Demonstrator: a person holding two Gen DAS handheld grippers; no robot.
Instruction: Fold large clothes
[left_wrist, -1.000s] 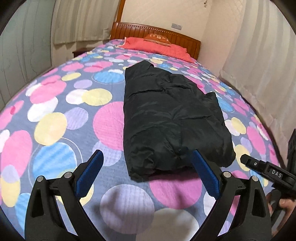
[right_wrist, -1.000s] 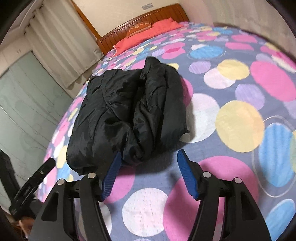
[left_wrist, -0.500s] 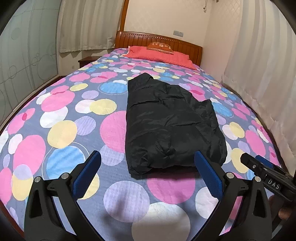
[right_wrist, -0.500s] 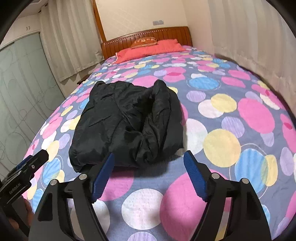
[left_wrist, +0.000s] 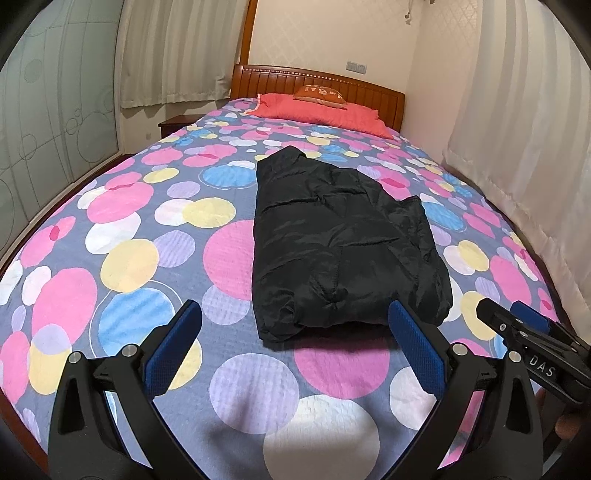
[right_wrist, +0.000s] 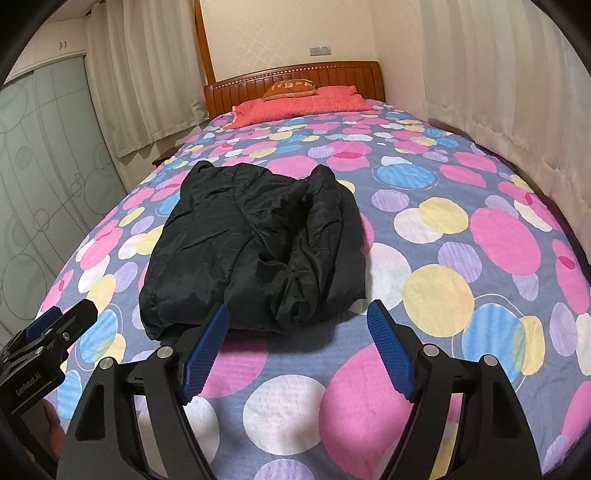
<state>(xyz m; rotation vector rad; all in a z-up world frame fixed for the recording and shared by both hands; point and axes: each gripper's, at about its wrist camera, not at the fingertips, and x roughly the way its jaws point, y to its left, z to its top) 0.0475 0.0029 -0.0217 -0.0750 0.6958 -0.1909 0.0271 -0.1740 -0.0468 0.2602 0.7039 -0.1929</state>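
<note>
The black jacket (left_wrist: 343, 247) lay near the middle of the bed, on the dotted bedspread (left_wrist: 122, 258), folded into a long thick bundle with its near end toward the grippers. In the right wrist view the same jacket (right_wrist: 255, 251) showed a rolled, bulging fold along its right side, with loose wrinkles there. The fabric looked shiny and quilted, so I judge that it was padded, light for its size, soft and a little slippery. Such a fabric probably springs back when it is pressed, and the layers may slide over each other if only the top one is taken.

A good place to take hold, in my opinion, was the near edge, at the two near corners, with the pads closing on all layers together, not on the puffy middle.

The left gripper (left_wrist: 295, 343) hovered above the bedspread before the near edge, its jaws wide apart and with nothing between them. The right gripper (right_wrist: 297, 347) stood beside it, also wide and empty, not touching the jacket.

Farther away were the red pillow (left_wrist: 325, 114) and the wooden headboard (left_wrist: 317, 79), with curtains (left_wrist: 517, 122) along the side.
</note>
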